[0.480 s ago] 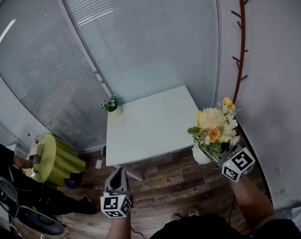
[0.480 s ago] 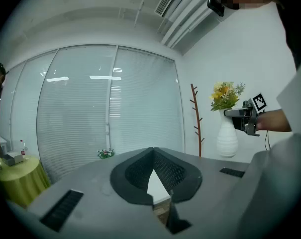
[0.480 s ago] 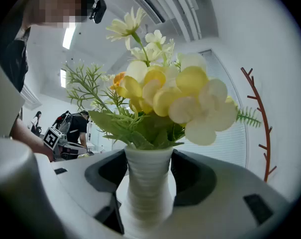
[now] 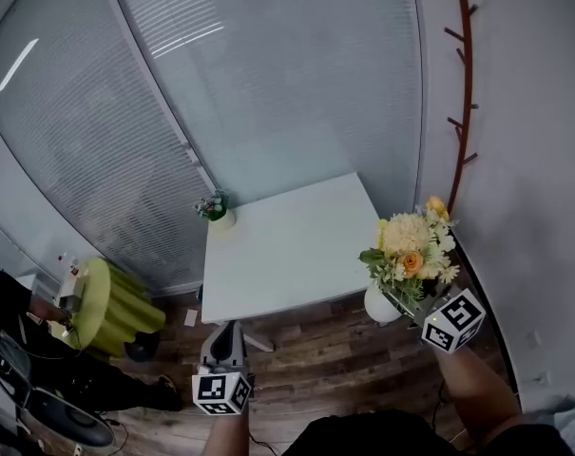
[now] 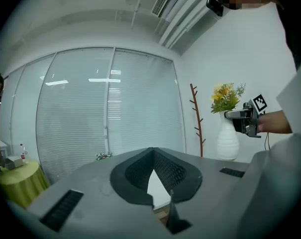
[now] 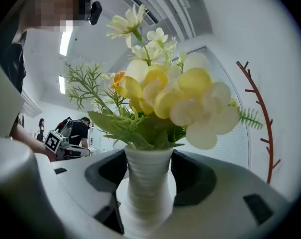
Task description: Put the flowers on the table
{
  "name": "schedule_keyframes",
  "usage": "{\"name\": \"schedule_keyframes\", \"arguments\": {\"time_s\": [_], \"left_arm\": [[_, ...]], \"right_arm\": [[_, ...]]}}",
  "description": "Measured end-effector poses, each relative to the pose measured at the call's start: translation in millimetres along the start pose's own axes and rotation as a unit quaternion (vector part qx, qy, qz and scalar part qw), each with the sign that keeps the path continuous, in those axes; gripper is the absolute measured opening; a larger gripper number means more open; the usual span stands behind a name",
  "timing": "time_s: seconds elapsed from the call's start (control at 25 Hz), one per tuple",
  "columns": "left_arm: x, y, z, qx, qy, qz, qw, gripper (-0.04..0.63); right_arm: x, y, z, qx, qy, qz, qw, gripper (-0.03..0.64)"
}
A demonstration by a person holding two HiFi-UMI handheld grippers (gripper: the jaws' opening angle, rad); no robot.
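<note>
A white ribbed vase (image 4: 378, 305) with yellow, cream and orange flowers (image 4: 411, 248) hangs in the air just off the right edge of the white table (image 4: 287, 245), above the wooden floor. My right gripper (image 4: 401, 306) is shut on the vase's neck (image 6: 146, 193), with the blooms (image 6: 170, 96) rising above the jaws. The left gripper view shows the same vase (image 5: 228, 141) to its right. My left gripper (image 4: 222, 338) is low in front of the table's near edge, shut and with nothing in it (image 5: 151, 156).
A small vase of flowers (image 4: 217, 209) stands on the table's far left corner. A round table with a green cloth (image 4: 106, 307) and a person in black (image 4: 16, 326) are at the left. A branch-shaped coat rack (image 4: 463, 74) lines the right wall. Glass with blinds stands behind the table.
The head view has shifted slightly, so the table sits a little lower in the picture. The right gripper with the vase and the left gripper keep nearly the same places.
</note>
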State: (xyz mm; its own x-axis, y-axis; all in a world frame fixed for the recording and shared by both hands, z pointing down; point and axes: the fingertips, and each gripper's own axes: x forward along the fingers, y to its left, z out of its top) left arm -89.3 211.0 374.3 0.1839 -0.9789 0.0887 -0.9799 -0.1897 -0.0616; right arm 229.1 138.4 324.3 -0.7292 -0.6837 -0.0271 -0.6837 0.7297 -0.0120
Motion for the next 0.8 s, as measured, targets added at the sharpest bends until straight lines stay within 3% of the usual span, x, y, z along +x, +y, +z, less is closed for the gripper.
{"name": "schedule_keyframes", "arguments": {"time_s": [0.36, 0.8], "left_arm": [[8.1, -13.7, -0.5, 0.001, 0.004, 0.008, 1.0, 0.005], [40.1, 13.5, -23.8, -0.004, 0.014, 0.013, 0.9998, 0.005]], "right_arm": [[4.8, -21.4, -2.6, -0.006, -0.001, 0.006, 1.0, 0.288], [42.9, -37.9, -11.0, -0.016, 0.003, -0.003, 1.0, 0.288]]}}
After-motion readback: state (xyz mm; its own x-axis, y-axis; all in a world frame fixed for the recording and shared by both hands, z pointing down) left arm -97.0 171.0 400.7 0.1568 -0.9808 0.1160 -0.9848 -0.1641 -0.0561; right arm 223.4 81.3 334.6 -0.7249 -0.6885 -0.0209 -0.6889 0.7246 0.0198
